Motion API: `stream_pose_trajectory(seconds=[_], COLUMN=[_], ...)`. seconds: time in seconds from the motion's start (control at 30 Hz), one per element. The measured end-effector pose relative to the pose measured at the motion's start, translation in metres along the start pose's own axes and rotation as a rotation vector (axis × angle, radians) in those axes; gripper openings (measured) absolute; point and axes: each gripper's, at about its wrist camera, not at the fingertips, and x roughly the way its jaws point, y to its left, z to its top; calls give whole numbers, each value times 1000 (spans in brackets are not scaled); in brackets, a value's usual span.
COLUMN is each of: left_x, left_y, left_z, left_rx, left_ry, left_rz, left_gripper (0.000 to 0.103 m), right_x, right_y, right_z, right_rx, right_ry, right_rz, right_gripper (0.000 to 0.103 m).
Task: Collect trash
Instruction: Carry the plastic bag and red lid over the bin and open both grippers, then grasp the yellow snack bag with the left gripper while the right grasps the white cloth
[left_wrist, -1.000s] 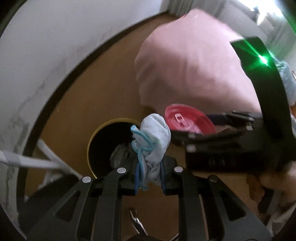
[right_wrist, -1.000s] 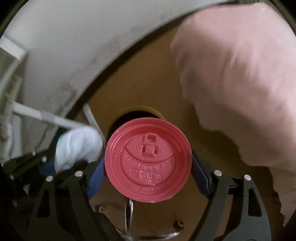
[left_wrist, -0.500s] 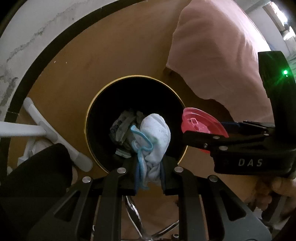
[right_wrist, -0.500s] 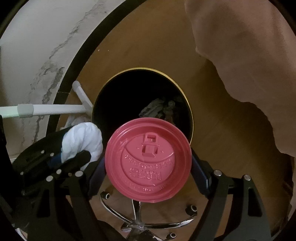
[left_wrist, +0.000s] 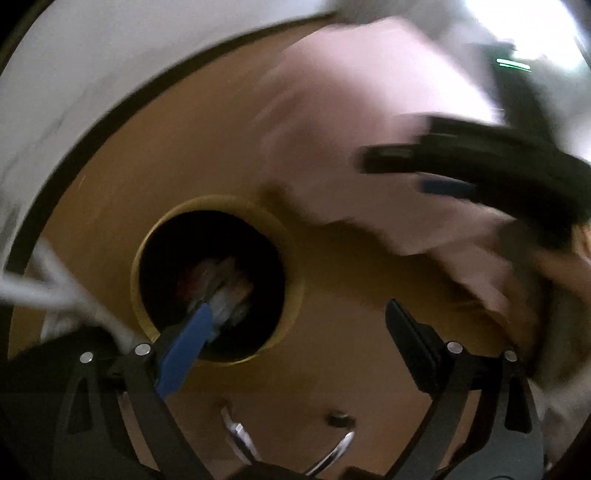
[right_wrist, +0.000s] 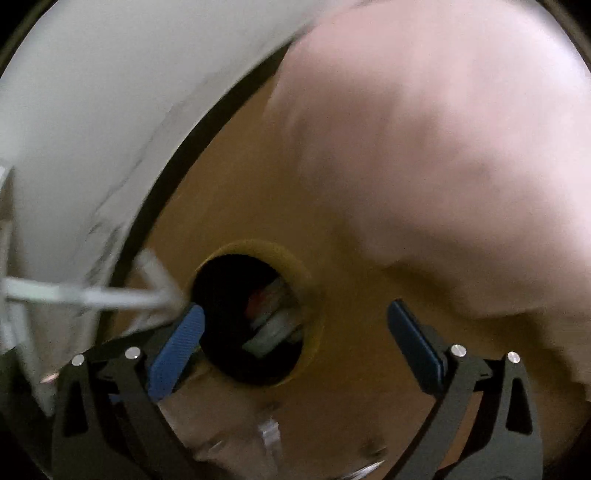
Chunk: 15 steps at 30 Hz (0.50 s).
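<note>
hovering above the round black trash bin with a gold rim (left_wrist: 291, 258), the left gripper (left_wrist: 295, 325) has its jaws opening wide, nothing between the blue pads, nothing held or touched. the right gripper (right_wrist: 295, 328) likewise hangs over the same bin (right_wrist: 312, 284), jaws opening to near full spread, empty, pads clear of everything. in the left wrist view the right gripper (left_wrist: 480, 173) shows as a blurred black shape at far right, held by a hand (left_wrist: 565, 266). crumpled trash, whitish with a red bit (left_wrist: 218, 288), lies inside the bin; from the right wrist view (right_wrist: 271, 314) it is blurred too. bin stands on the tan wooden floor (left_wrist: 184, 147). a pink cloth-covered mass (right_wrist: 443, 147) sits right of it, a white marbled wall (right_wrist: 92, 110) to the left, and white tube legs (right_wrist: 92, 295) are near the bin's left side.
</note>
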Motion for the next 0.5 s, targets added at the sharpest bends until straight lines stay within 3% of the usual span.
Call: stream_pose_trajectory(seconds=[0.07,0.13,0.2,0.27,0.33,0.37,0.5], left_x=[-50,-107,-171,-226,-270,-293,-368], left_y=[-43,-67,-70,-53,-25,-4,92], left_z=[4,5,3,-3,-12,-21,-79], left_rx=[138,204,211,163,84,30,-218], left_ry=[-113,-243,-374,-484,-549,-575,-625], left_rz=[-24,-42,-30,22,126,202,448], left_gripper=[92,96,96,96,96,96,96], right_x=[-52,-93,-142,-175,-186,-191,-192], right_y=[-8,-3,16,58,105,150,284], right_z=[5,4,2,-1,1,0,-24], right_rx=[-7,-2,16,-6,-80,-163,-463], right_ry=[-149,-265,-424,-556,-589,-582,-510], right_rz=[-121,-135,-83,38,149,238,438], right_gripper=[96,96,96,96,96,96,96])
